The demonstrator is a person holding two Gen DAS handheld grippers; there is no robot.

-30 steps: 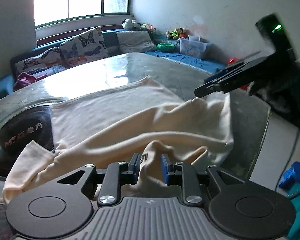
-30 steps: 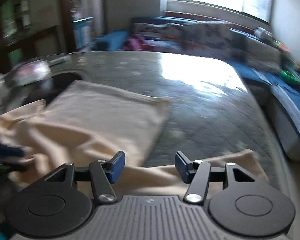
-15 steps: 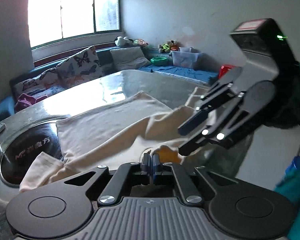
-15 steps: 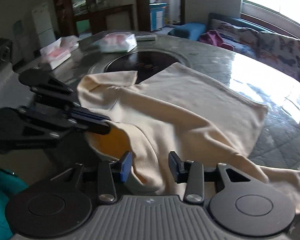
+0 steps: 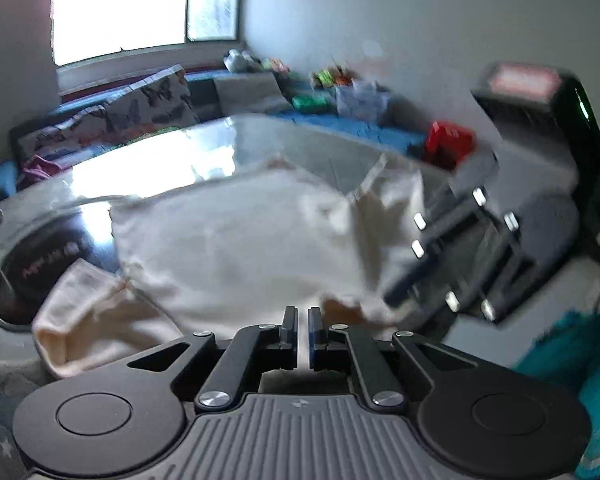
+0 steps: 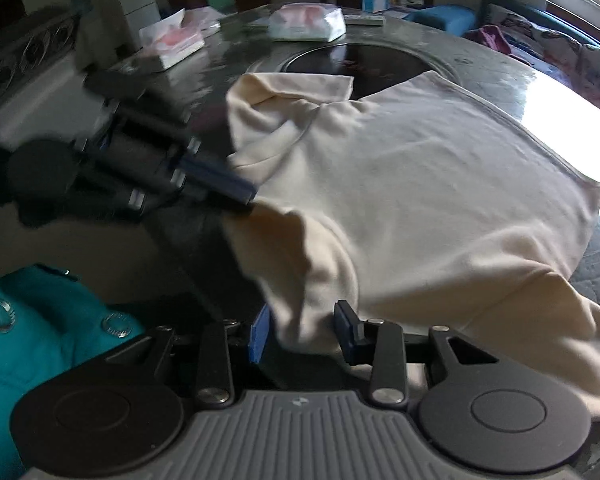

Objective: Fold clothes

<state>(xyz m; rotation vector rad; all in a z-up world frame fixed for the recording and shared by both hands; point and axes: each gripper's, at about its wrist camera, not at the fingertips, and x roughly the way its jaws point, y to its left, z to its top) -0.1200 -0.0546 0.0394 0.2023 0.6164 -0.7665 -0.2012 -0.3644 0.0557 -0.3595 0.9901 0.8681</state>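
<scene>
Right wrist view gives me the big round bench [image 6: 480,64] first, dark and glossy, with a black inset disc at its middle. Draped over its near side is the cream shirt [image 6: 420,184], body spread flat, one sleeve [image 6: 292,92] bunched up toward the disc, the near edge hanging off toward me. Two tissue packs [image 6: 308,22] sit at the far rim, well apart from the shirt. Teal fabric [image 6: 40,328] fills the lower left corner.

My right gripper [image 6: 302,332] has a fold of the shirt's near edge between its blue pads; the jaws are clamped on that bunch of cloth. My left gripper [image 6: 236,192] comes in from the left, jaws clenched on the shirt's edge; from the left wrist they show almost together [image 5: 302,332], with cloth just beyond, blurred.
</scene>
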